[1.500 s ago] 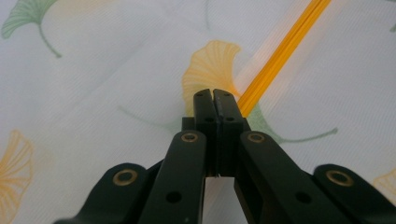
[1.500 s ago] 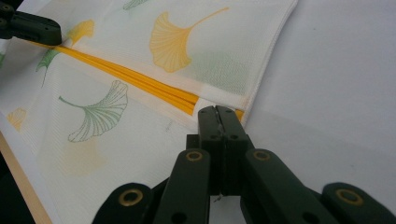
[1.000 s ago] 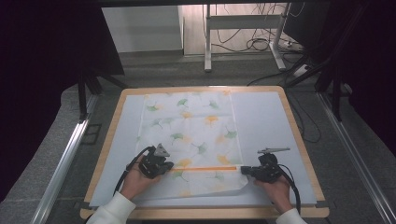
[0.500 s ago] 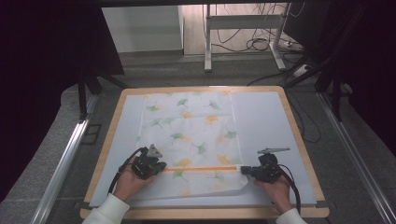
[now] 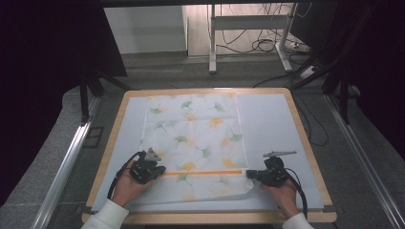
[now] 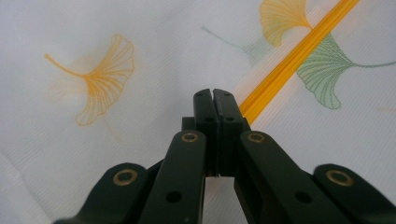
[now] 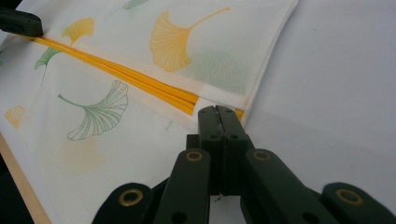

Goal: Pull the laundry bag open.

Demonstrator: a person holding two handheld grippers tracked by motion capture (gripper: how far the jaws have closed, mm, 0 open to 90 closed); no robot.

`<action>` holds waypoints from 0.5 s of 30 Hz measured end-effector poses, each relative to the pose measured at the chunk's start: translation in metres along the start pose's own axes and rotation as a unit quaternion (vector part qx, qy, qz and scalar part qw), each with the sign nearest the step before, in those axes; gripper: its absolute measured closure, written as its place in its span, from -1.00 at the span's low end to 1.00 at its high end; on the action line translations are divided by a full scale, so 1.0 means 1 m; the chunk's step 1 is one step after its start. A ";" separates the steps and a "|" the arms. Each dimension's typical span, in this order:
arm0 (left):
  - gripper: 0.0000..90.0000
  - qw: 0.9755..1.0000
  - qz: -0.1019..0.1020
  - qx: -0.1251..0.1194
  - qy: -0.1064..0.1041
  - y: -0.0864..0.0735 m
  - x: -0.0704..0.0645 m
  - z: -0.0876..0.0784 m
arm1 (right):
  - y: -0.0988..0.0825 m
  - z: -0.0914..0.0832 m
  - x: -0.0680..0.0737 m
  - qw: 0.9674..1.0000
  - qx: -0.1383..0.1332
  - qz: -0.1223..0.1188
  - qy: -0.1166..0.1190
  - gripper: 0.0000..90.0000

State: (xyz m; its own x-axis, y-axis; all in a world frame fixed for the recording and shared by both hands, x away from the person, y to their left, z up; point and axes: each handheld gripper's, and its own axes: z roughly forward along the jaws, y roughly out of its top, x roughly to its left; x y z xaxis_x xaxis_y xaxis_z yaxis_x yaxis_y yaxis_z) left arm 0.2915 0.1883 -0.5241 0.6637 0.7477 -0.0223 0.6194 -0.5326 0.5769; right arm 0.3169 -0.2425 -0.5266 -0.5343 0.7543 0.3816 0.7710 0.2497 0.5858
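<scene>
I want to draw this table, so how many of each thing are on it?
Ginkgo-leaf cloth: 1
Orange stripe on that cloth: 1
Pale sheet under the cloth: 1
Grippers, left gripper and right gripper: 2
Total: 5

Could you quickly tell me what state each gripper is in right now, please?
Left gripper: shut at the cloth's orange stripe; a grip cannot be told.
Right gripper: the same.
</scene>
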 end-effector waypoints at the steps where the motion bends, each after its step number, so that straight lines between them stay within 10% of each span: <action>1: 1.00 1.000 -0.001 0.001 0.003 -0.001 0.001 -0.001 | 0.000 0.000 0.000 1.000 0.000 0.001 0.000 0.98; 15: 1.00 1.000 -0.015 0.004 0.013 -0.014 0.012 -0.009 | 0.000 0.000 0.000 1.000 0.000 0.000 0.000 0.98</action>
State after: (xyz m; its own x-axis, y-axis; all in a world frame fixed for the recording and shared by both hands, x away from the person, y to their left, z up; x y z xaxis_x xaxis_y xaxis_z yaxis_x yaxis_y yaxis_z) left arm 0.2875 0.2085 -0.5246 0.6335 0.7735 -0.0194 0.6425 -0.5119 0.5703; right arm 0.3168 -0.2424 -0.5265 -0.5342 0.7543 0.3816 0.7712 0.2501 0.5854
